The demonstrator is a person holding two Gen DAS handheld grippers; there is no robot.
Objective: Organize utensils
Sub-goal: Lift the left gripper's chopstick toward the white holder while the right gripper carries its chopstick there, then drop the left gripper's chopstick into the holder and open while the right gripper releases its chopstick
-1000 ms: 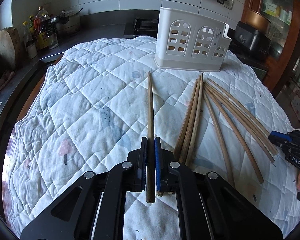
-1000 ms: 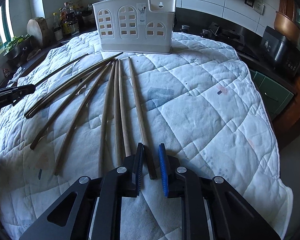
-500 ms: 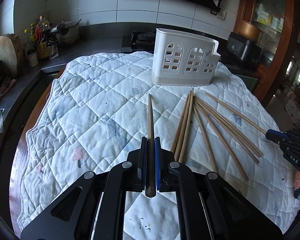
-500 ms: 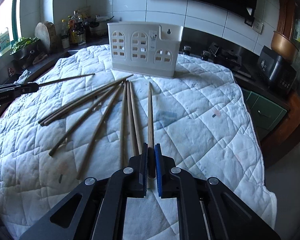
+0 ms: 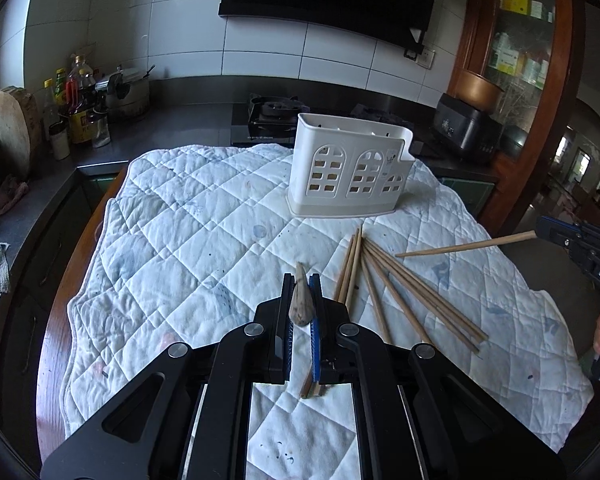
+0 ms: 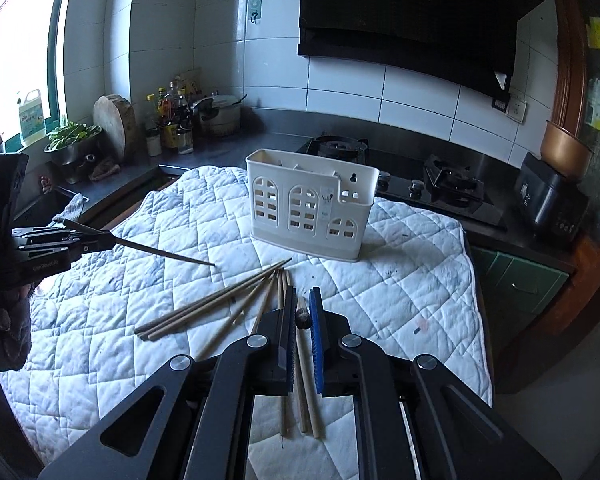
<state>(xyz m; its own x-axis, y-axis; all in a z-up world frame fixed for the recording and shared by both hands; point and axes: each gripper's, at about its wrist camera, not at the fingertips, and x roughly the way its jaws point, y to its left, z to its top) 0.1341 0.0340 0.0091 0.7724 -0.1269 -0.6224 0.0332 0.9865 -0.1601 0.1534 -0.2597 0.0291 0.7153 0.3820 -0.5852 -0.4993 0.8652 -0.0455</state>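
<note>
Wooden and brown, one chopstick (image 5: 300, 305) sits pinched between the jaws of my left tongs (image 5: 300, 300), lifted clear of the cloth and pointing away from me, so I see mostly its butt end. My right tongs (image 6: 302, 311) are pressed onto a second chopstick (image 6: 301, 314) in the same end-on way; from the left camera that stick (image 5: 466, 245) shows as a pale, slim rod slanting above the cloth, tip toward the rack. From the right camera my left tongs (image 6: 108, 240) hold their stick (image 6: 164, 253) nearly level, tip angled slightly down.

Just past my jaws the loose chopsticks (image 5: 404, 292) lie fanned on the quilt (image 5: 188, 232), thin ends gathered near the rack, thick ends spread toward me. They are plain, light brown and tapered. Some run under my right tongs.

Beyond them stands the white plastic utensil holder (image 6: 312, 204), upright on the quilt, with arched window cut-outs and dividers inside.

That quilt is white, diamond-stitched, faintly stained and printed. Behind it runs a dark counter with a gas hob (image 6: 436, 180), oil bottles (image 6: 174, 120), a pot, a round wooden chopping block (image 6: 114, 122), white wall tiles and a black range hood (image 6: 412, 16).
</note>
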